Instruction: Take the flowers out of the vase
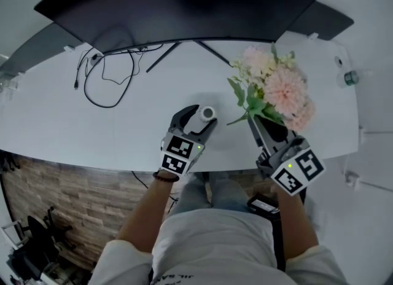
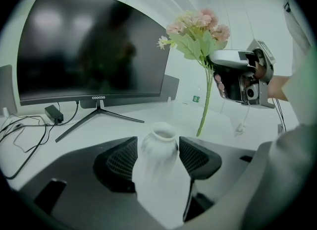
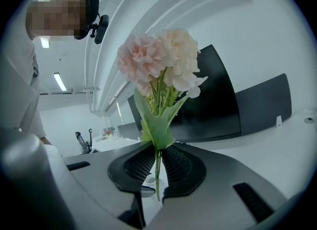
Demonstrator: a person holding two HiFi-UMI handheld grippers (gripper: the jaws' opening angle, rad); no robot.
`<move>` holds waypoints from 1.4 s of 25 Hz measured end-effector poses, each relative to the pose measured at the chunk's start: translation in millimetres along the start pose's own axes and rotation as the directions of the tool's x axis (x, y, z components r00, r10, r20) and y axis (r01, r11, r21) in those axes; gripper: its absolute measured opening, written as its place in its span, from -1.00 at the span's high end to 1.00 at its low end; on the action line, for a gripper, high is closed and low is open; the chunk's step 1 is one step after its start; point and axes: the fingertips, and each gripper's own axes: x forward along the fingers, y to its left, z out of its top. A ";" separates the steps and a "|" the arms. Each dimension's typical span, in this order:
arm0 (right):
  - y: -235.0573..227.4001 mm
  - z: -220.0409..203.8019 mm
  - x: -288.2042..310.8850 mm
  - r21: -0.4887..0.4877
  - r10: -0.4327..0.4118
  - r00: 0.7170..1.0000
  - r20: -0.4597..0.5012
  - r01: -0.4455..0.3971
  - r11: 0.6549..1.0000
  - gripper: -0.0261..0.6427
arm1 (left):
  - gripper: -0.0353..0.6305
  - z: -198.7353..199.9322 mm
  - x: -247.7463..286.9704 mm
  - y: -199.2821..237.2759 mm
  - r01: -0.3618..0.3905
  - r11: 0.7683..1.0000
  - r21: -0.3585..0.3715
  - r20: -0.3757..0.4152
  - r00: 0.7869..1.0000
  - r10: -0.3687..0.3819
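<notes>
2 grippers sit near the table's (image 1: 43,124) front edge — left gripper (image 1: 201,119) clamped on the white vase (image 1: 208,113), right gripper (image 1: 259,124) pinched nearly closed on the flowers (image 1: 279,87) by their stems. They hang clear of the vase, to its right; bare tabletop stretches back to the monitor (image 1: 184,1).

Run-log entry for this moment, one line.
left claw: shut on vase | right claw: shut on flowers | flowers: clear of vase, held aloft

Pale pink + cream flowers (image 1: 279,87) w/ green stems & leaves, white vase (image 2: 159,147), white table (image 1: 49,112), black monitor (image 1: 184,1), grey left gripper (image 1: 202,117) & right gripper (image 1: 263,121), black pads, 2 b/w square-marker cubes.
</notes>
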 end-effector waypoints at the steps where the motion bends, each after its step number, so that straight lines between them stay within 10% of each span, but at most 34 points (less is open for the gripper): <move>1: -0.2 -0.3 -0.2 0.000 0.002 1.000 -0.004 -0.002 1.000 0.72 | 0.10 1.3 -1.4 0.9 -0.003 1.000 -0.001 0.001 1.000 0.003; 18: 21.6 -6.8 -22.7 -0.006 0.038 0.999 -0.021 -0.038 0.999 0.72 | 0.21 18.3 -65.2 -15.8 -0.051 0.998 -0.040 0.065 0.996 0.053; 35: 29.6 -4.2 -27.2 -0.026 0.060 0.996 -0.064 -0.062 0.998 0.72 | 0.88 46.3 -115.5 -24.5 -0.130 0.990 -0.048 0.092 0.987 0.134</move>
